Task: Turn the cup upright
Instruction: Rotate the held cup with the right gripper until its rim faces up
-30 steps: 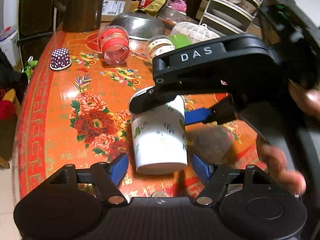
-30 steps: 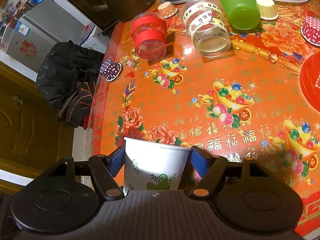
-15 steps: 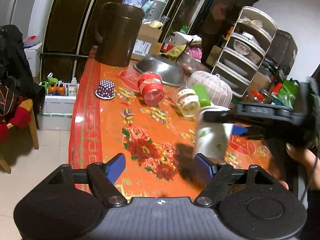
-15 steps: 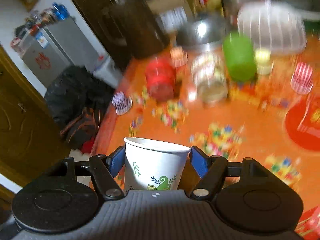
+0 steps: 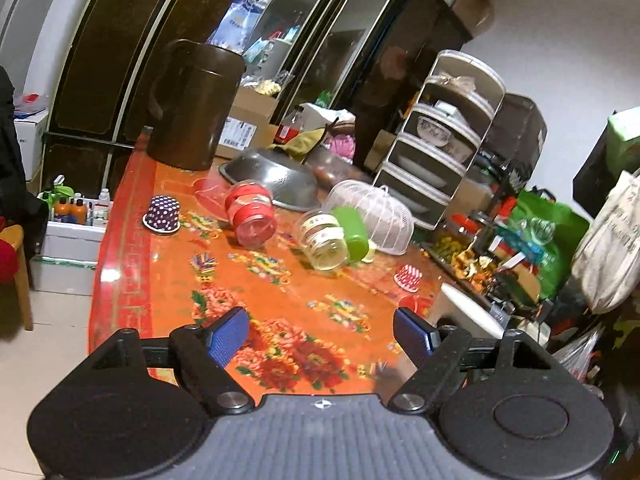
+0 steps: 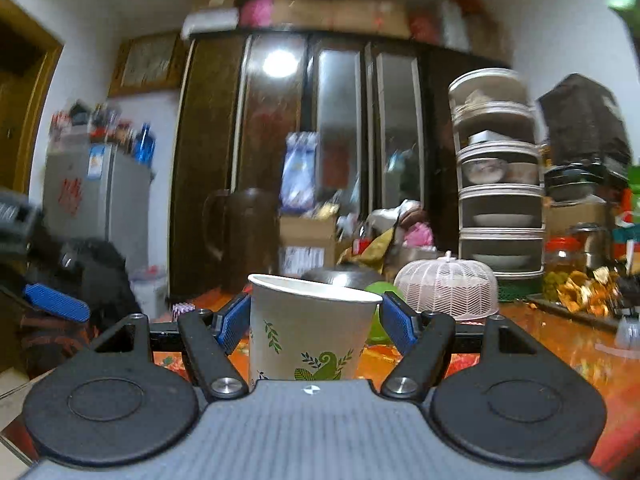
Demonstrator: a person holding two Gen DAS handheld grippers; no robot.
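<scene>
The right gripper (image 6: 316,322) holds the paper cup (image 6: 310,334) between its blue pads (image 6: 236,320), mouth up and tilted slightly, so the white rim slopes down toward the right. The left pad presses the cup wall; the right pad sits just beside the rim, and whether it truly touches is hard to tell. The cup's base is hidden behind the gripper body, so it cannot be told whether it rests on the table (image 6: 560,344) or hangs above it. The printed green leaves on its side are only partly visible. This view is blurred, and the things behind the cup are hard to make out: a green cup (image 6: 380,320) is mostly covered by it, and a white mesh food cover (image 6: 446,290) stands to the right of it. At the far left edge, well apart from the cup, a blue pad of the left gripper (image 6: 56,302) shows, its body cut off.

The left gripper (image 5: 322,336) is spread wide with nothing between its fingers, above the orange floral table (image 5: 168,276). The paper cup does not show in this view. Beyond the fingers lie a red-banded jar (image 5: 252,216) and a clear jar (image 5: 324,238) on their sides, with a dotted cupcake liner (image 5: 162,214) left of the red-banded jar.
</scene>
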